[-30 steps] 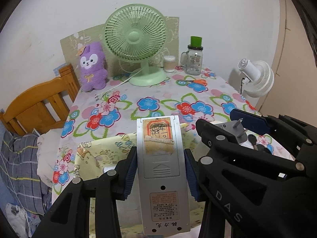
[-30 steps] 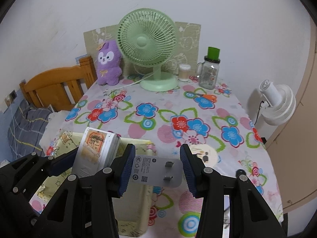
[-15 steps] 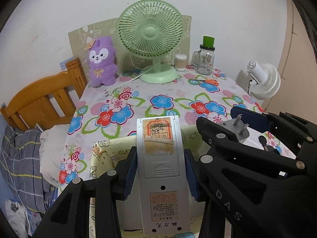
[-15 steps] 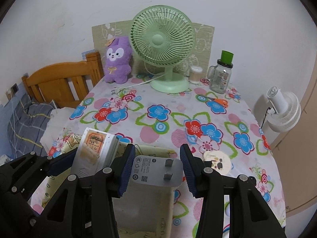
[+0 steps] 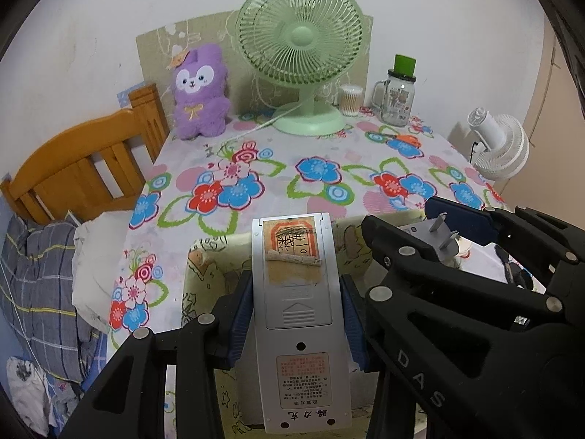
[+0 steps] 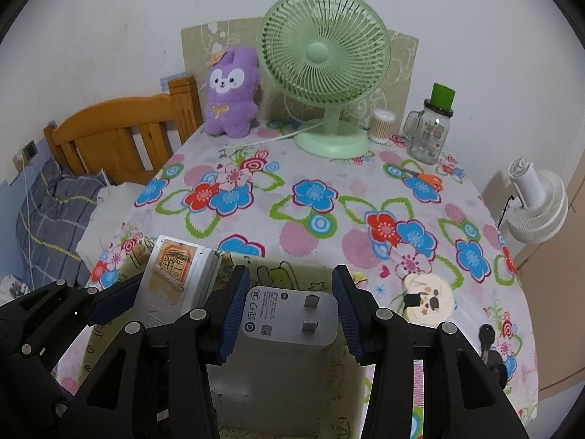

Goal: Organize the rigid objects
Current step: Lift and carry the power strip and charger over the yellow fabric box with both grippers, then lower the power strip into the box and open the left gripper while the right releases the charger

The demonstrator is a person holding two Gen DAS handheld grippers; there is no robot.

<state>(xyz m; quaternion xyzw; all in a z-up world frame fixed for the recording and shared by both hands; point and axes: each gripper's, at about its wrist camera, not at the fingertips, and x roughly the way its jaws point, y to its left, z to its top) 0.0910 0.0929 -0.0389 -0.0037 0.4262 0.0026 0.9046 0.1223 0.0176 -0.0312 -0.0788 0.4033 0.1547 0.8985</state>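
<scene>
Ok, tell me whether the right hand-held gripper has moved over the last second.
Yes. The right hand-held gripper, shut on the charger, has moved back toward the table's near edge: the box now lies under it.

Far ahead of left tongs [image 5: 295, 292], by the wall: green desk fan [image 5: 300, 33], w/ purple plush [image 5: 199, 91] to its left, cotton-swab tub [image 5: 351, 99] & glass mug-jar w/ green lid [image 5: 400, 95] to its right. Beige printed panel [image 5: 157, 51] up vs wall behind plush & fan. Orange-handled scissors [image 5: 409, 139] flat on floral tablecloth [image 5: 329, 197], ahead-right, nr the jar. Off table edge, far right of right tongs [image 6: 290, 281]: white fan [image 6: 537, 205]. Left of both tongs: wooden headboard [image 5: 73, 175], plaid bedding [image 5: 33, 274] below it. Just right of right tongs: round cream coaster [image 6: 427, 300] w/ small dark bits on top, too small to ID.
</scene>
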